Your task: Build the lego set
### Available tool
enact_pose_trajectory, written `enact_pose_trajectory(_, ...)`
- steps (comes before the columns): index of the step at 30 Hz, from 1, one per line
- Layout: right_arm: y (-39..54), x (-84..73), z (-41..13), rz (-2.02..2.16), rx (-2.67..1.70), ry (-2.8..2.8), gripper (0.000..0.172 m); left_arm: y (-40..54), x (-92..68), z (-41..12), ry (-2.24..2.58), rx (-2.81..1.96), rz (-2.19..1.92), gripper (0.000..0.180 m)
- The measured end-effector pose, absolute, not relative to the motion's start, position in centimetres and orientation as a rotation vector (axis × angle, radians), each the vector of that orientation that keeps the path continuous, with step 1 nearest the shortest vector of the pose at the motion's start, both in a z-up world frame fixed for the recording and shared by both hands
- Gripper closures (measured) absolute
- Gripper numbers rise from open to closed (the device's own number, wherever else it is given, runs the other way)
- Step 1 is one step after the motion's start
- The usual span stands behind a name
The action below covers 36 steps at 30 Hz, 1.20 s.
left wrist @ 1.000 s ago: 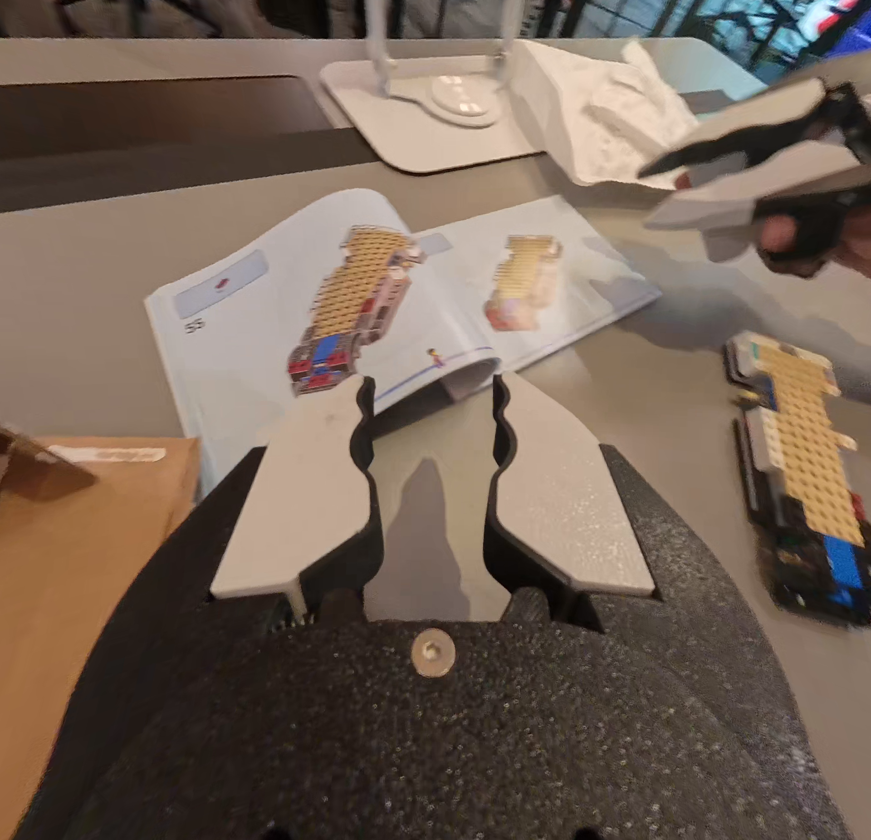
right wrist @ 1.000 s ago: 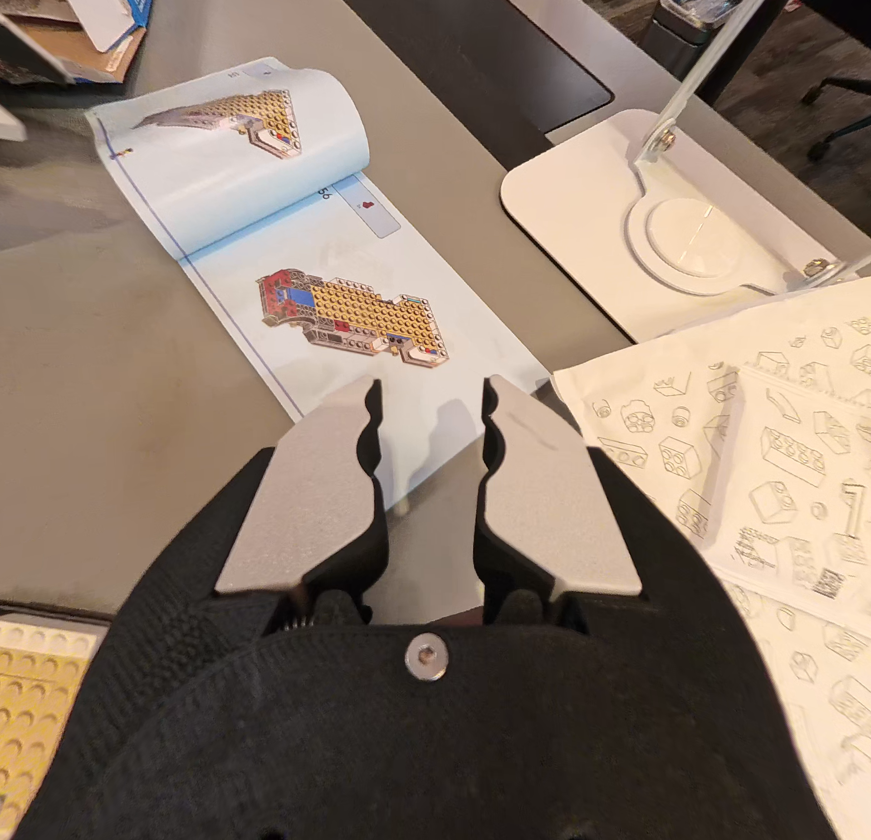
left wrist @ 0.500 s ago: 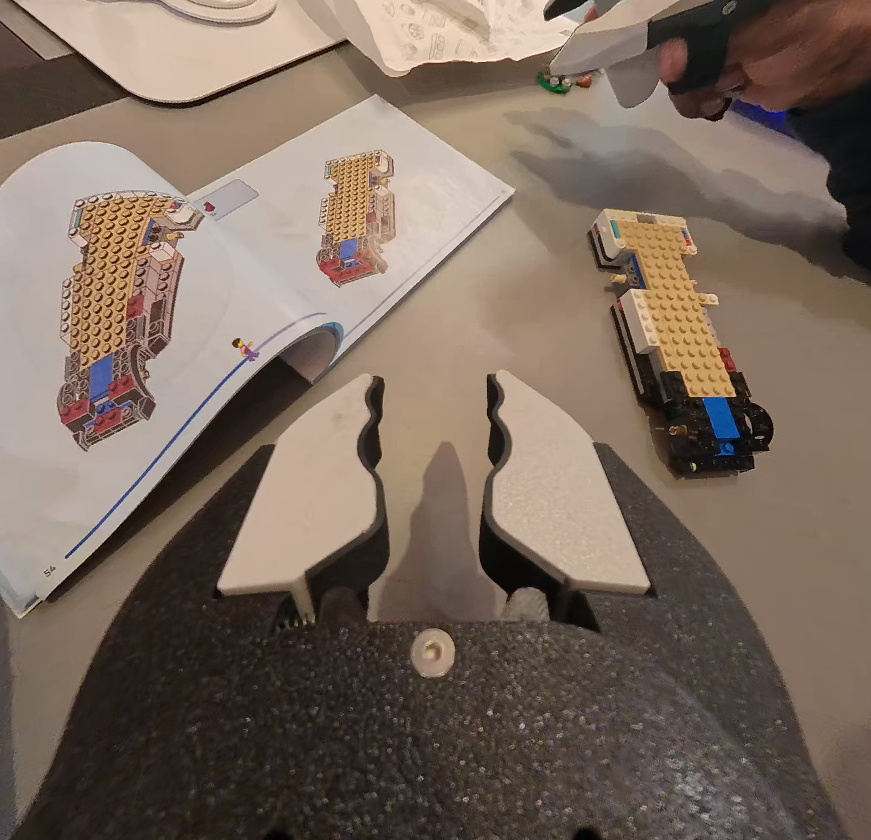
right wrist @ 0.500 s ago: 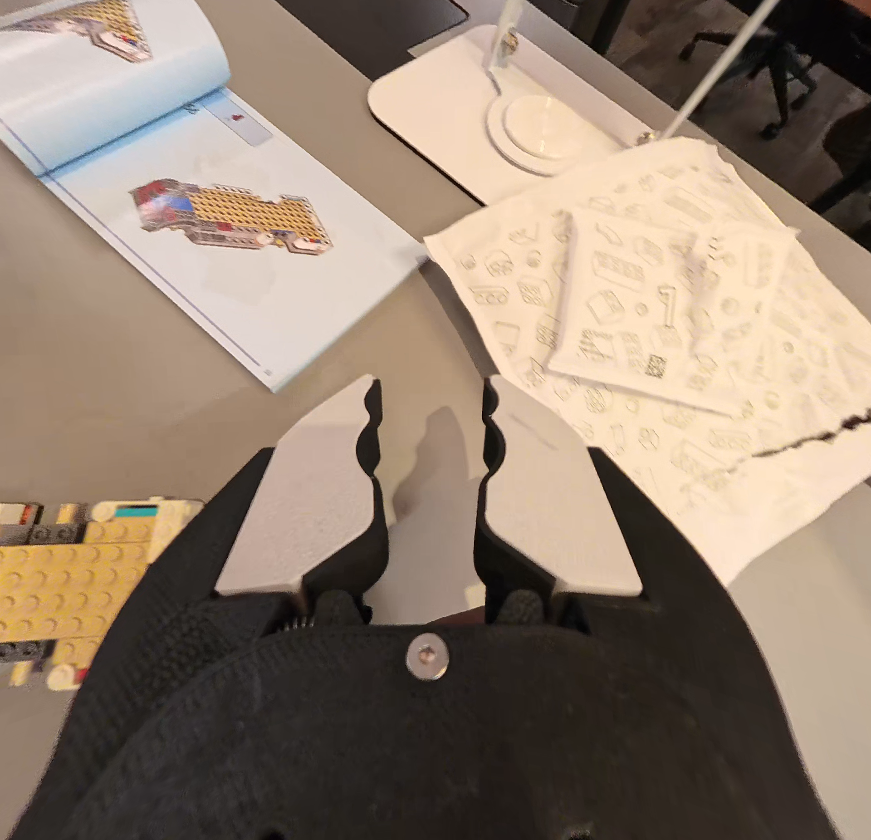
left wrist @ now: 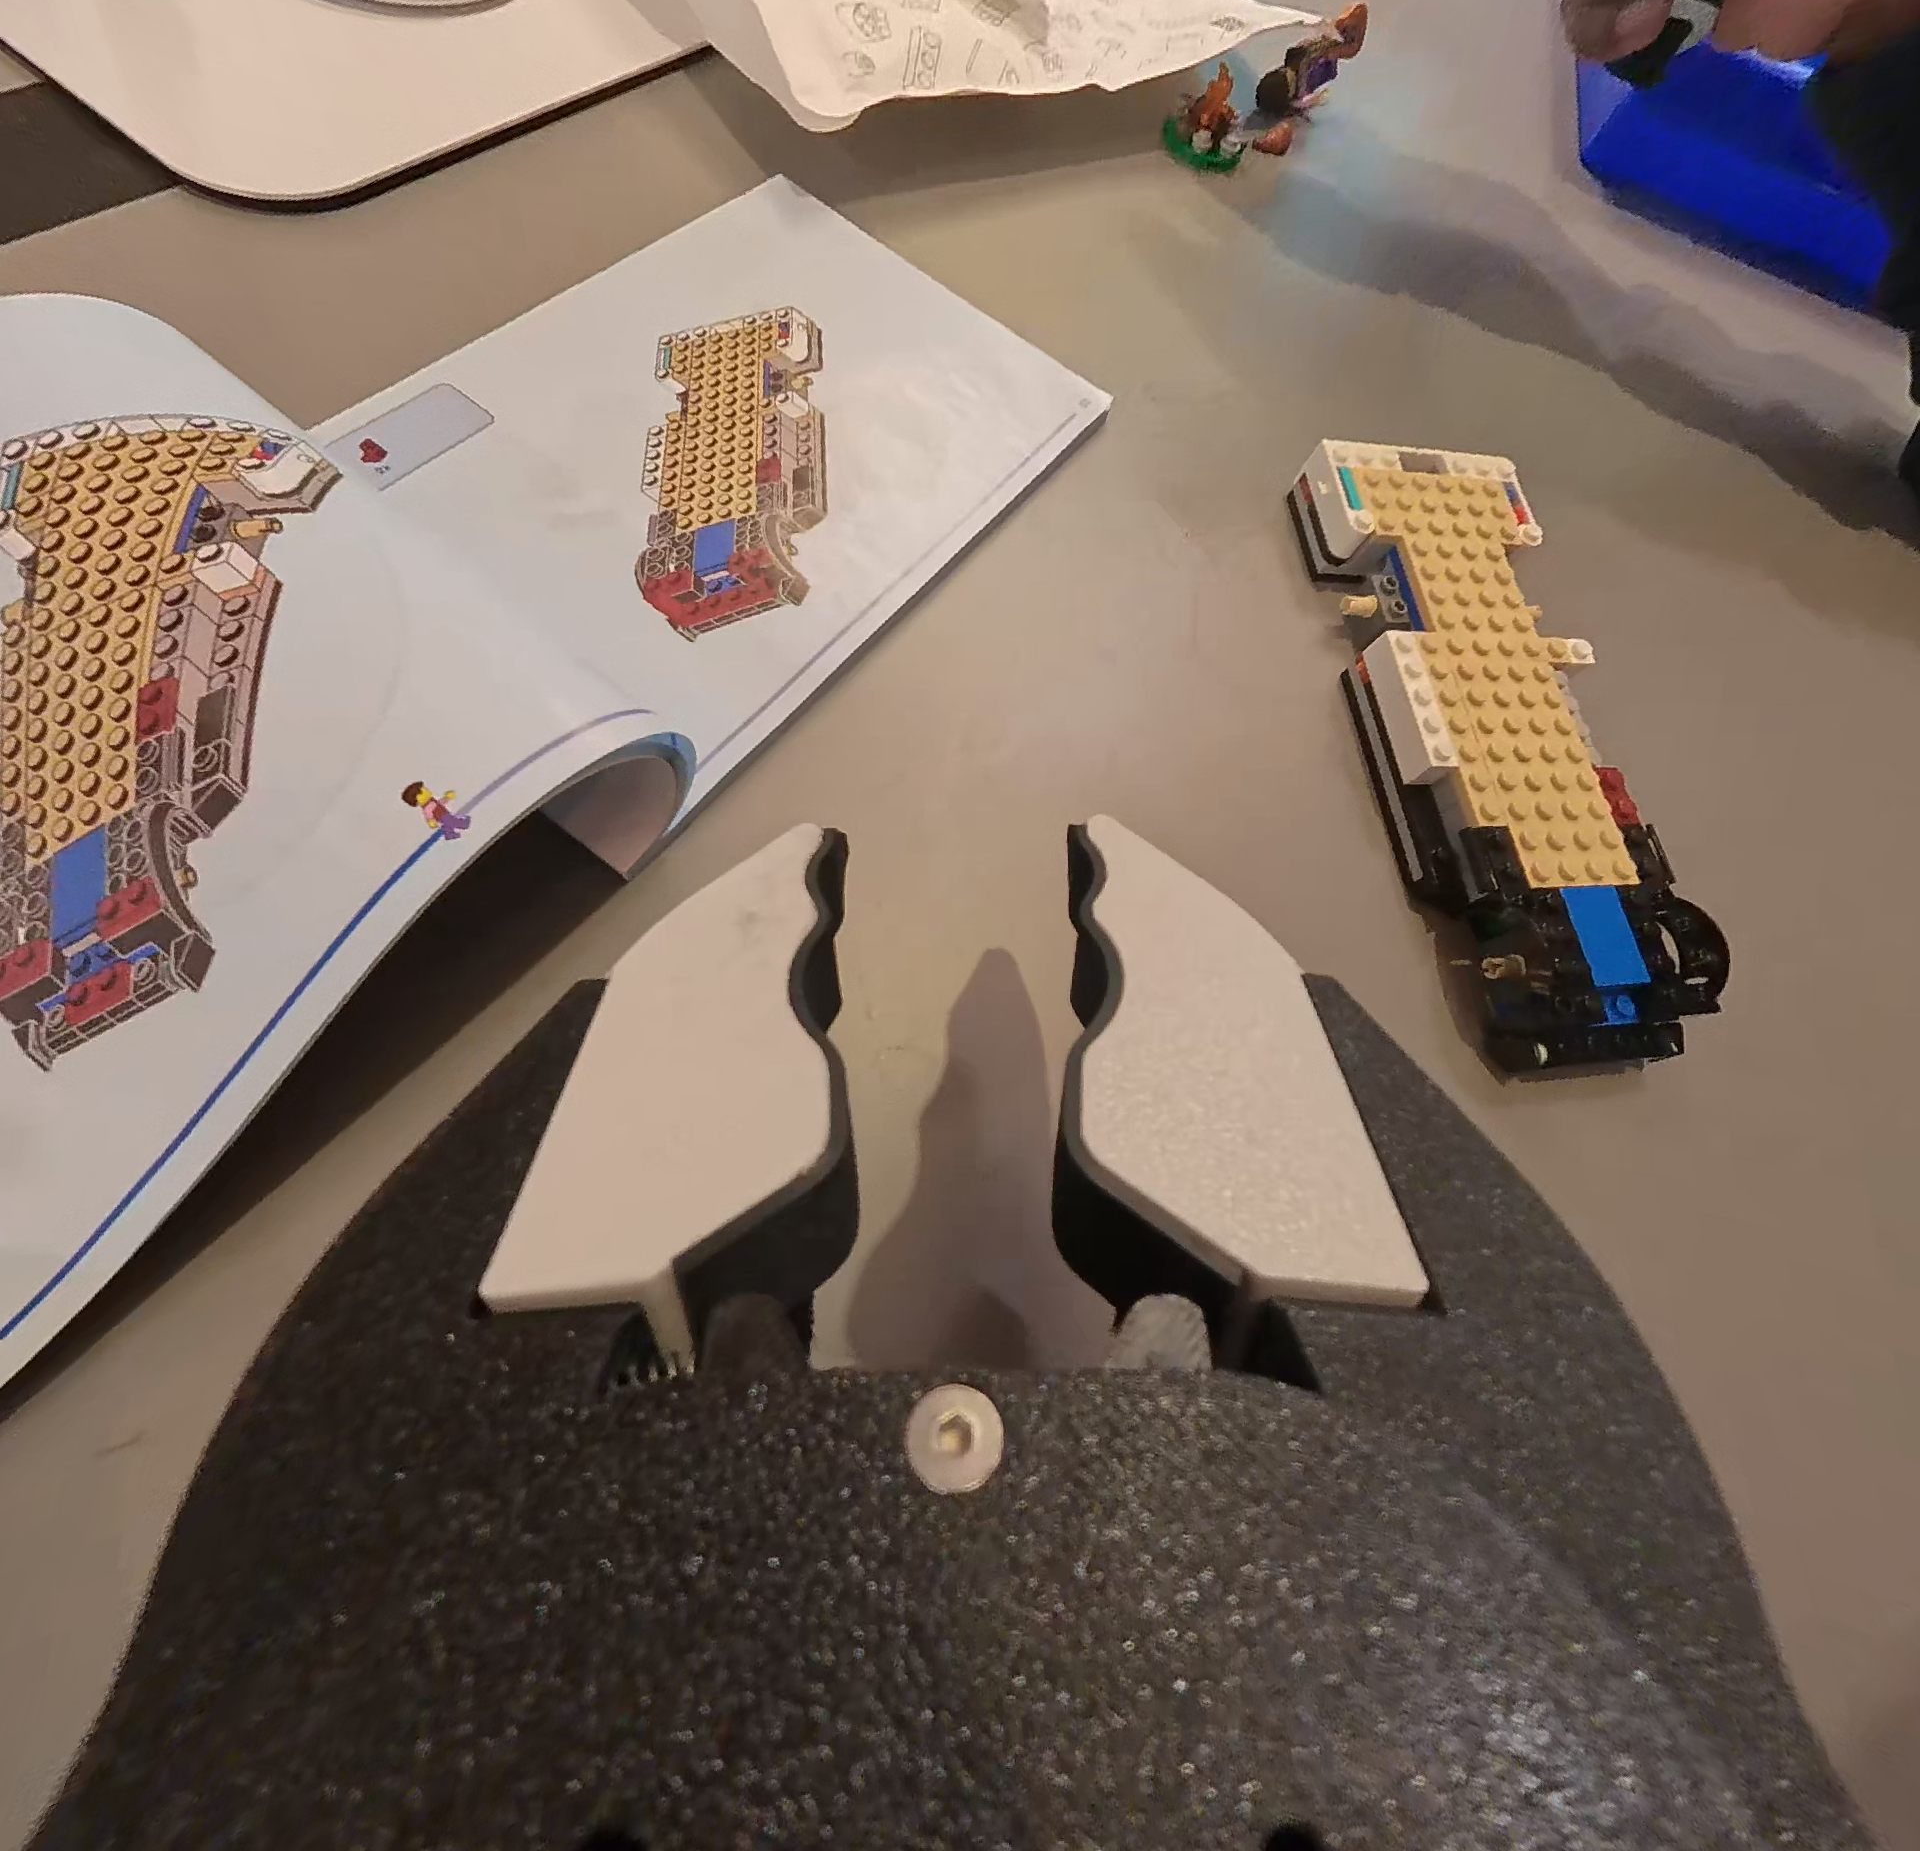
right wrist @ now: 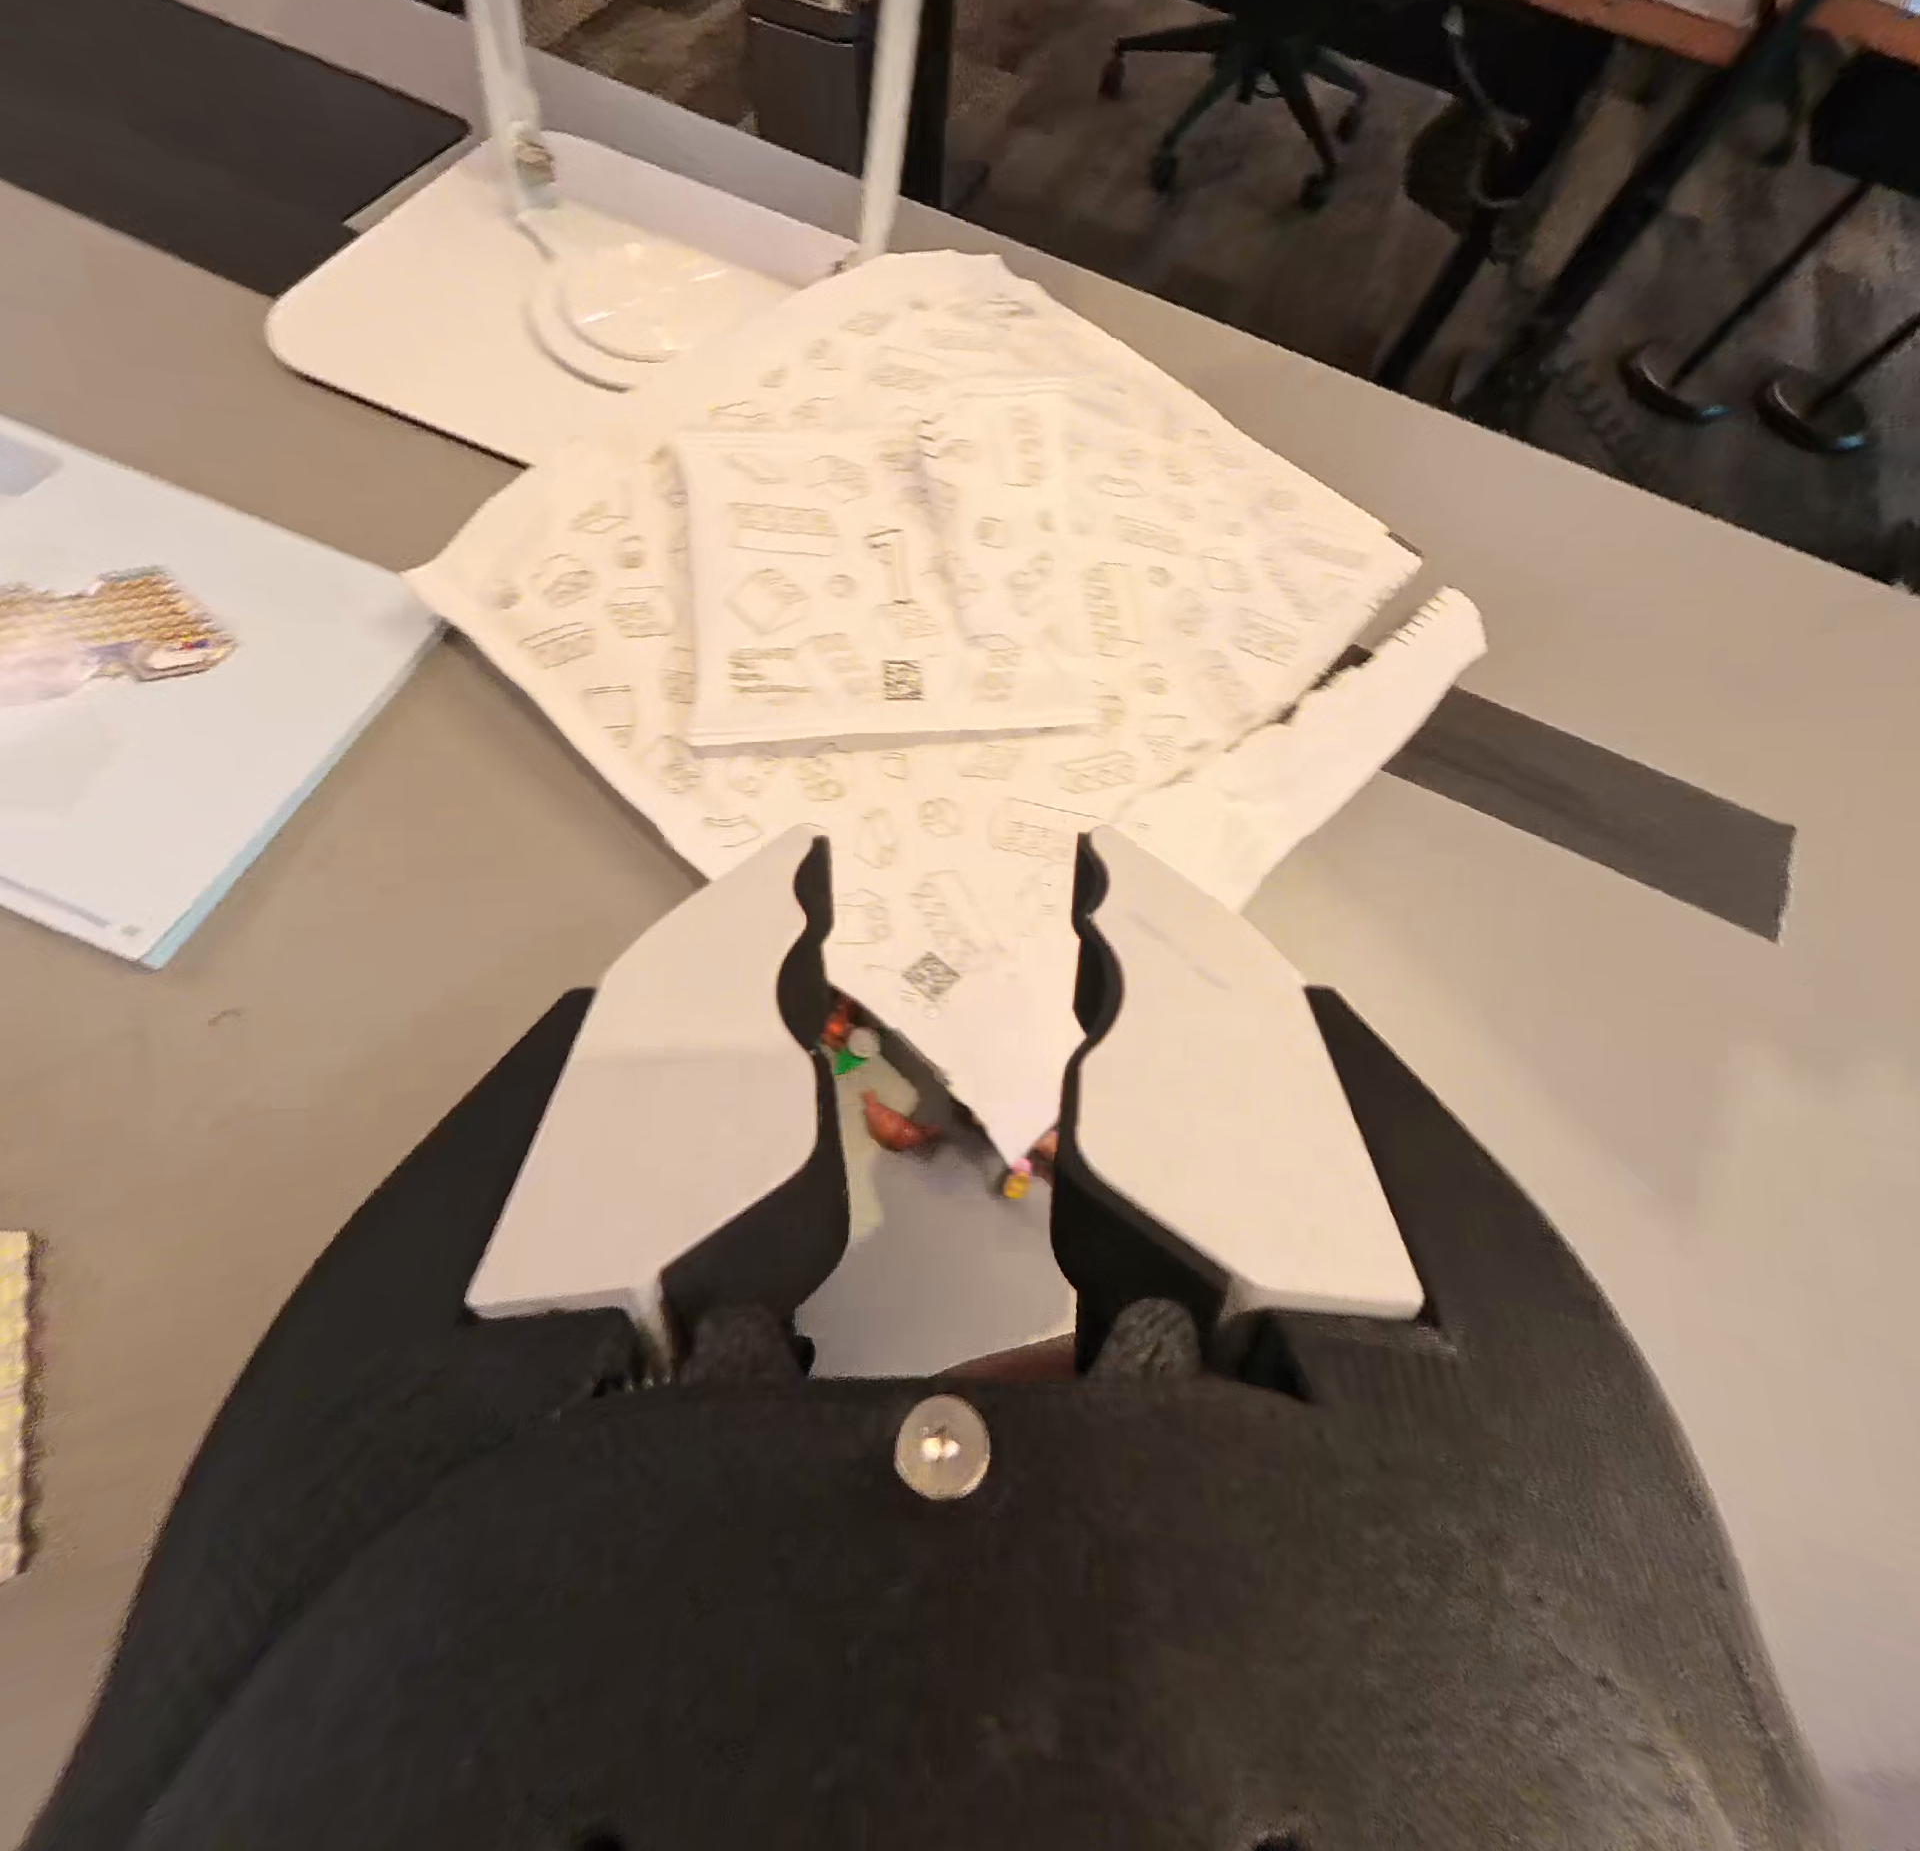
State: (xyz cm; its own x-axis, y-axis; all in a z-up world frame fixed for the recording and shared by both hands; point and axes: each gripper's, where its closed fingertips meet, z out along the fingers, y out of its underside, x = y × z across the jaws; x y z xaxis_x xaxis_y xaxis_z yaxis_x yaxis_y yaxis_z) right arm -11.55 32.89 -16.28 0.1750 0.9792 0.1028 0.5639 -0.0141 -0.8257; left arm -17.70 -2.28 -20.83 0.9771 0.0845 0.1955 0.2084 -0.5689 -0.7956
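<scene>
White printed paper bag (right wrist: 966,679) now fills right hand-held gripper's (right wrist: 951,845) view.

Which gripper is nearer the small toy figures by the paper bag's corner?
Right. The right gripper hangs directly over the toy figures, jaws open. The left gripper sits well back from them, near the instruction booklet.

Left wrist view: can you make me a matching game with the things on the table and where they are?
Things:
1. open light-blue instruction booklet
2. long tan-and-black brick model
3. small brown toy figures
4. blue box

Places:
A. top right corner
B. left of the left gripper
C. right of the left gripper
D. top, beside the printed white paper bag

Pairs: 1-B, 2-C, 3-D, 4-A
</scene>
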Motion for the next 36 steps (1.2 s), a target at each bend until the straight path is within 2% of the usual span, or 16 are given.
enact_pose_trajectory(18, 37.0, -10.9, -17.8, 0.765, -1.912, -1.358, 0.12, -2.0, -17.9, -21.6, -0.225, -2.196, -0.155, 0.139)
enact_pose_trajectory(22, 37.3, -10.8, -18.6, 0.754, -1.962, -1.371, 0.114, -2.0, -17.9, -21.7, -0.225, -2.203, -0.151, 0.139)
enact_pose_trajectory(30, 29.9, -14.3, -18.5, 0.574, -1.405, -1.798, 0.103, -1.8, -17.7, -21.9, -0.211, -2.218, -0.139, 0.139)
enact_pose_trajectory(36, 26.7, -16.4, -20.7, 0.222, -1.058, -1.963, 0.101, -1.8, -17.7, -22.0, -0.211, -2.224, -0.131, 0.139)
